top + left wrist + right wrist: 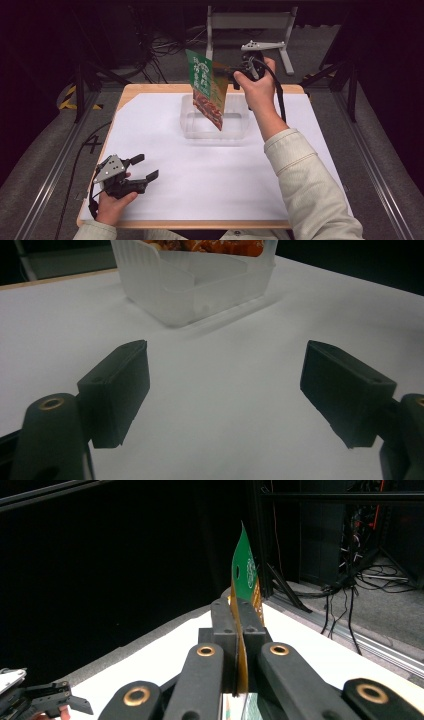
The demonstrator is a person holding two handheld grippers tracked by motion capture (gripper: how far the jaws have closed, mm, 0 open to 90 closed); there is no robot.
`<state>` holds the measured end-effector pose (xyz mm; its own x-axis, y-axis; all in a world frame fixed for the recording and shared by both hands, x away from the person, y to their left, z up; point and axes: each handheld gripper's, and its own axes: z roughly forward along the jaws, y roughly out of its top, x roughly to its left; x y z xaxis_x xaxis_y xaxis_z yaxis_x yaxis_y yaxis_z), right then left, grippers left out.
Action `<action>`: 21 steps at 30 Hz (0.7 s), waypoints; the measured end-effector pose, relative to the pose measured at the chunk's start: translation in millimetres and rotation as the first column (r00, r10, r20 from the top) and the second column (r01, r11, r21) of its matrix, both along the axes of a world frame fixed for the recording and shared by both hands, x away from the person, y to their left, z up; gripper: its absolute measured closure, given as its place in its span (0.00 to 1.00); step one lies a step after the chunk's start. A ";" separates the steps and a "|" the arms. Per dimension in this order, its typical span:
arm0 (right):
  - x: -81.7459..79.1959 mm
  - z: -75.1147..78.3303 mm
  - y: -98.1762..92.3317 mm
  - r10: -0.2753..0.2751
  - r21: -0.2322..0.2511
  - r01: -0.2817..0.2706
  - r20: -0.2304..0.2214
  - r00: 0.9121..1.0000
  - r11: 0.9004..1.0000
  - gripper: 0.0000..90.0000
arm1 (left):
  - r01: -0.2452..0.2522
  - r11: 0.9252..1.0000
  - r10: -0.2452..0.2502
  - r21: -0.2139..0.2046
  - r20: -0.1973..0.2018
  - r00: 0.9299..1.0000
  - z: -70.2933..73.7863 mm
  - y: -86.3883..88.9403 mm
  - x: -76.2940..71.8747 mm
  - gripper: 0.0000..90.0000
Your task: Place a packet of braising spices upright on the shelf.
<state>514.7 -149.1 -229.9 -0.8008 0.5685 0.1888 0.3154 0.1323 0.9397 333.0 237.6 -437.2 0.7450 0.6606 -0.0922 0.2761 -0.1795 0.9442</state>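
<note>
A flat green and red food packet (pixel 206 88) hangs upright above a clear plastic bin (pixel 189 129) at the back middle of the table. My right gripper (pixel 231 75) is shut on the packet's right edge; in the right gripper view the packet (pixel 246 572) rises edge-on from between the closed jaws. My left gripper (pixel 146 167) rests low near the front left of the table, open with nothing between its fingers (pixel 120 385). In the left gripper view the bin (pixel 195 290) stands ahead, and the packet's red lower end (pixel 220 246) dips into its top.
A white sheet (pixel 215 175) covers the wooden table. A grey metal stand (pixel 250 22) sits behind the table's far edge. Cables (pixel 160 47) lie on the floor at the back. The other hand's gripper (pixel 50 697) appears far off in the right gripper view.
</note>
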 end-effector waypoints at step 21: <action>11.8 -19.8 -0.4 -0.064 0.002 0.064 0.004 0.998 0.998 1.00 | 0.001 1.000 -0.001 -0.005 -0.002 1.000 -0.3 0.0 0.4 0.23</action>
<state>526.5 -149.5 -249.7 -0.7634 0.6186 0.1860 0.3190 0.1106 0.9413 333.3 237.7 -437.6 0.7452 0.6597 -0.0970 0.2777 -0.1748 0.9446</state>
